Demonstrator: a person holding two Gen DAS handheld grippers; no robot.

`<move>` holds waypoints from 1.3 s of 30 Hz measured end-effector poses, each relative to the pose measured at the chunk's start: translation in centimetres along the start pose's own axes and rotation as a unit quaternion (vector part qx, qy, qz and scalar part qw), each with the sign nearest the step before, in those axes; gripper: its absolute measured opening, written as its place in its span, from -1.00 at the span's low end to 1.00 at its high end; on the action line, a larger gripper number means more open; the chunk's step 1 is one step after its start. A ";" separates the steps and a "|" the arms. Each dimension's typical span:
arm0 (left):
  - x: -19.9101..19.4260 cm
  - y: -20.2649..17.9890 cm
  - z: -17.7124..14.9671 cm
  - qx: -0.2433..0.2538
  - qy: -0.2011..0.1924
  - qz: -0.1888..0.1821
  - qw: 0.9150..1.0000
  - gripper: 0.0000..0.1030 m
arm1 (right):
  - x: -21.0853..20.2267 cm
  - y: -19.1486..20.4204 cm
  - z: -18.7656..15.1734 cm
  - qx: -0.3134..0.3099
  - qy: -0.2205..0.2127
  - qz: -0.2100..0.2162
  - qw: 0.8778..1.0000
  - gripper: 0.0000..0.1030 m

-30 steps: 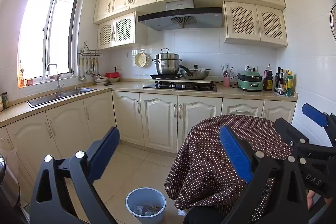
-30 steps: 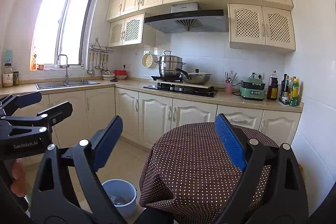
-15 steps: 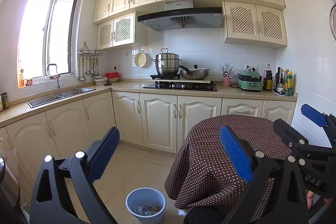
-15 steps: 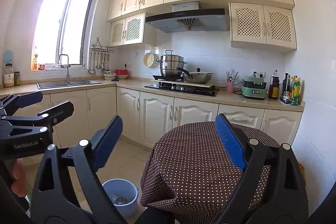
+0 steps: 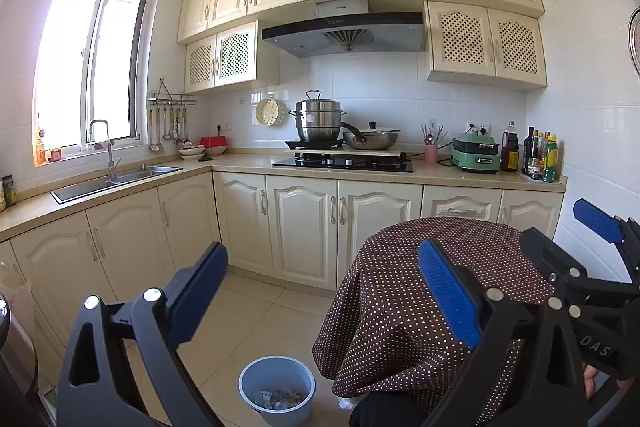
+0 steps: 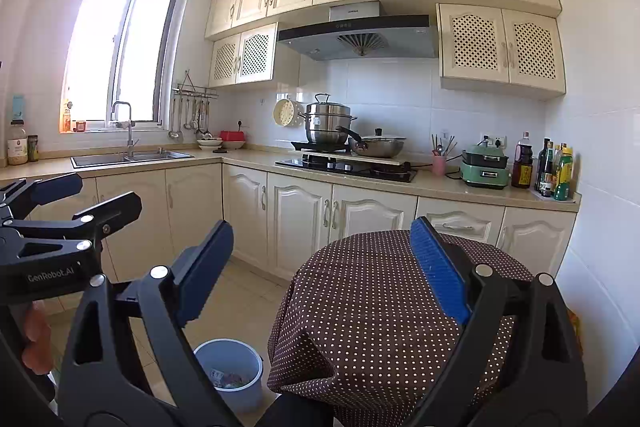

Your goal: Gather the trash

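Now we hold the left gripper (image 5: 320, 291) and the right gripper (image 6: 324, 267) side by side above the dotted tablecloth (image 6: 372, 299), both with fingers spread wide and grasping nothing, while the trash lies in the pale blue bin (image 5: 277, 379) on the floor beside the table.
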State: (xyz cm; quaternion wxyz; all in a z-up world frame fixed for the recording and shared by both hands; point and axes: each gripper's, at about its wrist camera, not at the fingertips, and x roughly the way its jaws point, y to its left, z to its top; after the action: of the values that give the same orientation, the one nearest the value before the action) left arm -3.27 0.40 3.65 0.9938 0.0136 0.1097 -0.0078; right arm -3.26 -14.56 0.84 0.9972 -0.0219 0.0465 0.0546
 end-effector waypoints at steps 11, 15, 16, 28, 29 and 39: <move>0.2 0.1 -0.1 0.001 0.005 -0.001 1.000 0.84 | 0.2 0.7 -0.3 -0.002 0.003 0.000 1.000 0.73; 0.4 0.1 -0.1 0.001 0.006 0.000 1.000 0.84 | 0.0 0.9 -0.6 -0.001 0.004 -0.001 1.000 0.73; 0.4 0.1 -0.1 0.001 0.006 0.000 1.000 0.84 | 0.0 0.9 -0.5 -0.001 0.005 -0.001 1.000 0.73; 0.6 0.3 -0.3 0.001 0.009 -0.001 1.000 0.84 | -0.2 1.0 -0.6 0.000 0.008 -0.004 1.000 0.75; 0.7 0.4 -0.3 0.001 0.010 -0.001 1.000 0.84 | -0.1 0.9 -0.5 0.000 0.008 -0.003 1.000 0.75; 0.8 0.7 -0.5 0.001 0.013 -0.001 1.000 0.84 | -0.1 1.0 -0.5 0.000 0.010 -0.003 1.000 0.75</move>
State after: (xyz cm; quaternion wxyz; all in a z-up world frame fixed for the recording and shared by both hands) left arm -2.63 1.14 2.98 0.9923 0.0148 0.1224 -0.0090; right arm -3.53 -13.59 0.29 0.9968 -0.0228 0.0565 0.0513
